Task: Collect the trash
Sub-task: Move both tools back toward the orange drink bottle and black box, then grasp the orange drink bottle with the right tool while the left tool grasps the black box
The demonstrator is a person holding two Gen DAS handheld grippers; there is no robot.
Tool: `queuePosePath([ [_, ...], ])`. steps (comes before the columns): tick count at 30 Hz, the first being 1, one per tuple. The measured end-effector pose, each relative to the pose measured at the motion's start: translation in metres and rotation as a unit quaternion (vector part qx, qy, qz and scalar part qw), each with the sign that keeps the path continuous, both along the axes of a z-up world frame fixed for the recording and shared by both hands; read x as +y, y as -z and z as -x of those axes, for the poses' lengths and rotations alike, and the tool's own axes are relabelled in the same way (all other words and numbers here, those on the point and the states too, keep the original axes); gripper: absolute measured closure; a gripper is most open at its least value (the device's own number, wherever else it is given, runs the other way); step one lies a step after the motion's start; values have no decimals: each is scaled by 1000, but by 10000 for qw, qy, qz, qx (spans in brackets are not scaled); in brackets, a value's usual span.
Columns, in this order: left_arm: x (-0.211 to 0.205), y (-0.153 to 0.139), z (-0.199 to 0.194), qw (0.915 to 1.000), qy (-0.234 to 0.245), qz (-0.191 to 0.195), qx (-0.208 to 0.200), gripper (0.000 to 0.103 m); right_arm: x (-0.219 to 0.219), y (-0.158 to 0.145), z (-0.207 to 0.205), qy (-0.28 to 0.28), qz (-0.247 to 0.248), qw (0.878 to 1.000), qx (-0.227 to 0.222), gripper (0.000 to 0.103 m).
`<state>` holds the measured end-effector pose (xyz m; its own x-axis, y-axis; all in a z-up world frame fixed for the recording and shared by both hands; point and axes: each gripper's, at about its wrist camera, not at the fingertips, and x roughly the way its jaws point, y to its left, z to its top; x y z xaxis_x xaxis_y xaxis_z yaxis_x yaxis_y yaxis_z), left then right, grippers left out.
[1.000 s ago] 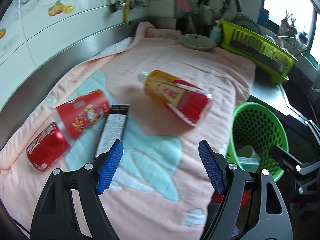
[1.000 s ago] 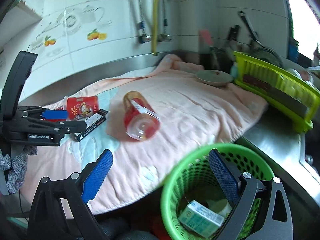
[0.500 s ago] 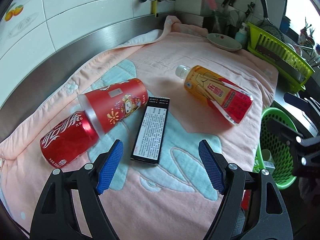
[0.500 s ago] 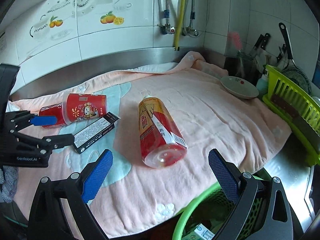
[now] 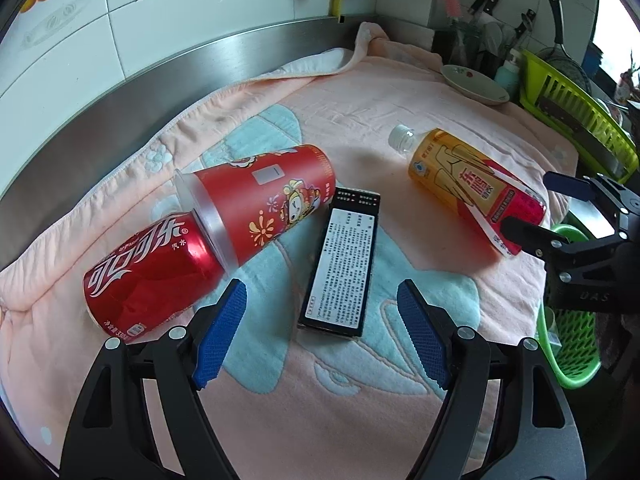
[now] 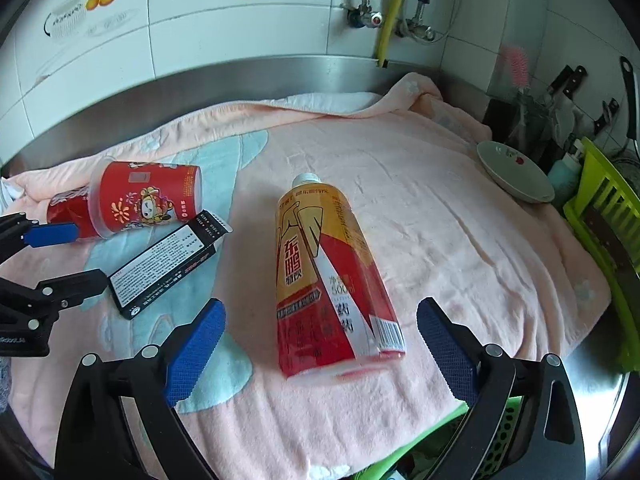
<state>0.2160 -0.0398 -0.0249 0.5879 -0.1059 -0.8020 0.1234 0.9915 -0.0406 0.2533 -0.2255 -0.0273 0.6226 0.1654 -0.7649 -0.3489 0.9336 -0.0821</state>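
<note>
Lying on the pink towel (image 5: pixel 360 120) from left to right: red can (image 5: pixel 148 276), red cup (image 5: pixel 264 208) touching it, black box (image 5: pixel 344 268), orange bottle (image 6: pixel 328 272). Left gripper (image 5: pixel 320 336) spread wide, empty, before the box; right gripper (image 6: pixel 320 348) likewise released, straddling the bottle's base

Pink towel (image 5: pixel 360 120) covers steel counter; white dish (image 6: pixel 516 176) at far edge, beside lime drying rack (image 5: pixel 580 120); knives (image 6: pixel 568 80) behind.

left tongs (image 5: pixel 320 336) | black frame | blue textured pads (image 5: pixel 219 336) | silver screws
</note>
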Motion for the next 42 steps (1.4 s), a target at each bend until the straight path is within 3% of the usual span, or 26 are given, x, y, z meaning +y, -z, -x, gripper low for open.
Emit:
queuePosePath([
  [10,3,9,-8,9999,-41,6,99,26,16,15,-35,-11,518,9984,210,10],
  [19,5,16,-15,9998,-87,2,167,26,17,30,-52,57,603,9975,376,14],
  [24,4,18,-18,9998,-100,-24,179,26,17,38,-56,47,594,9969,517,29],
  [42,-17,31,-34,9995,97,-242,184,26,-9,22,-22,177,149,9994,262,31],
])
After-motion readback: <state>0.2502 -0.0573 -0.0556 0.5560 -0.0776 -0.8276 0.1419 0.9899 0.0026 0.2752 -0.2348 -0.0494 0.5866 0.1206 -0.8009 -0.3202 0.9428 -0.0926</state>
